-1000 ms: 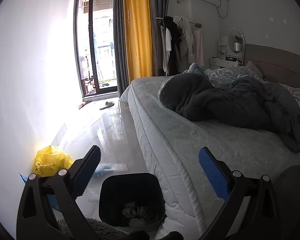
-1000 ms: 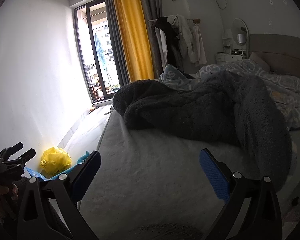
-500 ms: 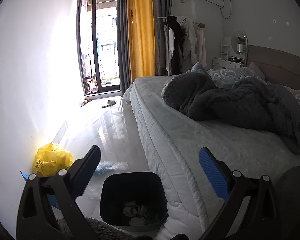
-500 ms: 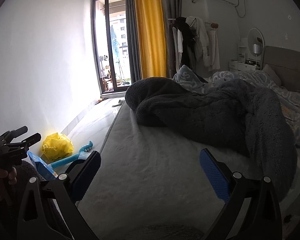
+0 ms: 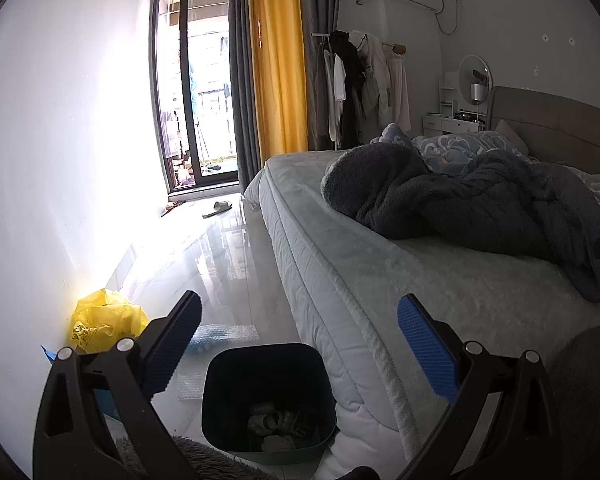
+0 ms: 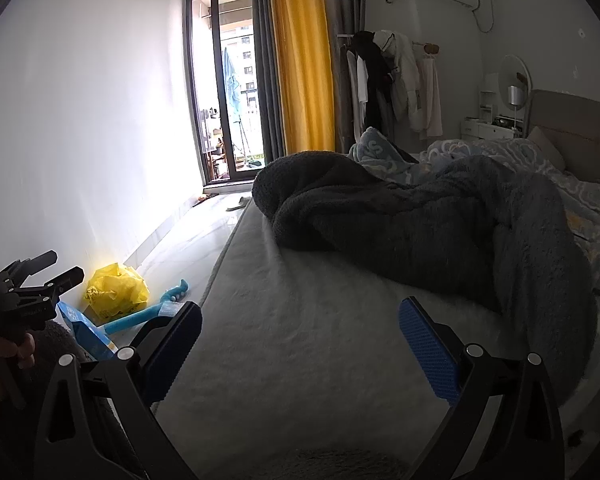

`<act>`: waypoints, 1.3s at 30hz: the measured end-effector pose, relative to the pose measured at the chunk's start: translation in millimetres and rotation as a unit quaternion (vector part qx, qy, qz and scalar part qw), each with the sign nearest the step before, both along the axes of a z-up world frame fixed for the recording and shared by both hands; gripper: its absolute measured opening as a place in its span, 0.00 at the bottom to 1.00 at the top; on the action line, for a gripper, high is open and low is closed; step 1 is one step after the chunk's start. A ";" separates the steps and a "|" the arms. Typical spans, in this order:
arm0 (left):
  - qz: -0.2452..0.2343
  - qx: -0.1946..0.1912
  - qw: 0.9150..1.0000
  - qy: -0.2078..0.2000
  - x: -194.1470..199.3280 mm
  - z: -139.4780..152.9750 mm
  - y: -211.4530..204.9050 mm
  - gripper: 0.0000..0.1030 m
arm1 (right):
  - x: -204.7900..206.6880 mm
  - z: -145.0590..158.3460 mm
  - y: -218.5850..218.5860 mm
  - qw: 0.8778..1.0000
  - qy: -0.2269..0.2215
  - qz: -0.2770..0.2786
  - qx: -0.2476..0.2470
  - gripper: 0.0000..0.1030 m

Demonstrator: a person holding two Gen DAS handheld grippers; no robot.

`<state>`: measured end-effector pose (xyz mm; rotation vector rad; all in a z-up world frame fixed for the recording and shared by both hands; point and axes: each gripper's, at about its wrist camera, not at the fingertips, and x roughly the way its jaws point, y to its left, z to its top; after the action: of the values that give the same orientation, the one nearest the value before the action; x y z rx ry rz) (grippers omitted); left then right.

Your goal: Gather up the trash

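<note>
Left tool (image 5: 298, 344): spread, empty, above dark plastic trash bin (image 5: 269, 396) beside white bed (image 5: 340, 280). Right tool (image 6: 300, 346): spread, empty, over bed; rumpled grey fleece blanket (image 6: 420, 224) ahead. Crumpled yellow plastic bag (image 5: 104, 320) by wall.

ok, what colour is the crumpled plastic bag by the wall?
Yellow. The plastic bag shows best in the right wrist view, on the floor against the white wall.

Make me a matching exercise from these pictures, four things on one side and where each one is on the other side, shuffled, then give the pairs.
Things:
1. yellow bag
2. bin
3. dark blanket
4. slipper

Places:
A. on the bed
B. on the floor near the glass door
C. on the floor against the white wall
D. on the floor beside the mattress

Pairs: 1-C, 2-D, 3-A, 4-B
</note>
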<state>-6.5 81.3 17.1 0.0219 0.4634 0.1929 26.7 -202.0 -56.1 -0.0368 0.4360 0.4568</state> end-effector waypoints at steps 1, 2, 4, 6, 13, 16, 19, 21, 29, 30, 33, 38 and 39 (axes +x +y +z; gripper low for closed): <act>0.000 0.000 1.000 0.000 0.0 0.0 -0.1 0.97 | 0.0 0.0 0.0 1.000 0.000 0.000 0.000 0.97; 0.000 0.000 1.000 0.000 -0.1 -0.1 -0.2 0.97 | -0.4 -0.3 0.1 1.000 0.000 0.000 0.000 0.97; 0.000 0.000 1.000 0.000 0.1 0.0 -0.3 0.97 | -0.6 -0.1 0.1 1.000 0.000 -0.001 0.000 0.97; 0.000 0.000 1.000 0.000 0.0 0.1 -0.4 0.97 | -0.5 -0.3 0.1 1.000 0.000 -0.001 0.001 0.97; 0.001 0.000 1.000 0.000 0.1 0.3 -0.3 0.97 | 0.2 -1.5 -1.2 1.000 0.001 0.000 0.003 0.97; 0.000 0.000 1.000 0.000 0.1 0.6 0.1 0.97 | 1.8 -2.2 -1.8 1.000 0.002 0.000 0.003 0.97; 0.000 -0.001 1.000 -0.001 0.1 0.6 0.5 0.97 | 1.8 -2.2 -1.8 1.000 0.002 0.000 0.003 0.97; 0.000 0.000 1.000 0.000 0.3 0.4 0.5 0.97 | 1.6 -2.3 -1.6 1.000 0.002 0.000 0.003 0.97; -0.001 0.000 1.000 0.000 0.1 0.7 0.6 0.97 | 1.4 -2.1 -1.6 1.000 0.002 -0.001 0.003 0.97; 0.000 0.001 1.000 0.000 0.2 0.7 0.5 0.97 | 1.4 -2.1 -1.5 1.000 0.002 -0.001 0.003 0.97; 0.000 0.000 1.000 0.000 0.2 0.9 0.4 0.97 | 1.1 -2.1 -1.2 1.000 0.002 0.000 0.003 0.97; 0.001 0.000 1.000 0.000 0.2 0.9 0.3 0.97 | 0.6 -3.4 -1.4 1.000 0.002 -0.001 0.003 0.97; 0.001 -0.001 1.000 0.000 0.2 1.0 0.5 0.97 | 0.5 -3.5 -1.5 1.000 0.003 -0.001 0.003 0.97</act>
<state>-6.3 81.8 18.1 0.0206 0.4643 0.1938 27.1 -203.5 -59.7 -0.0293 0.4396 0.4569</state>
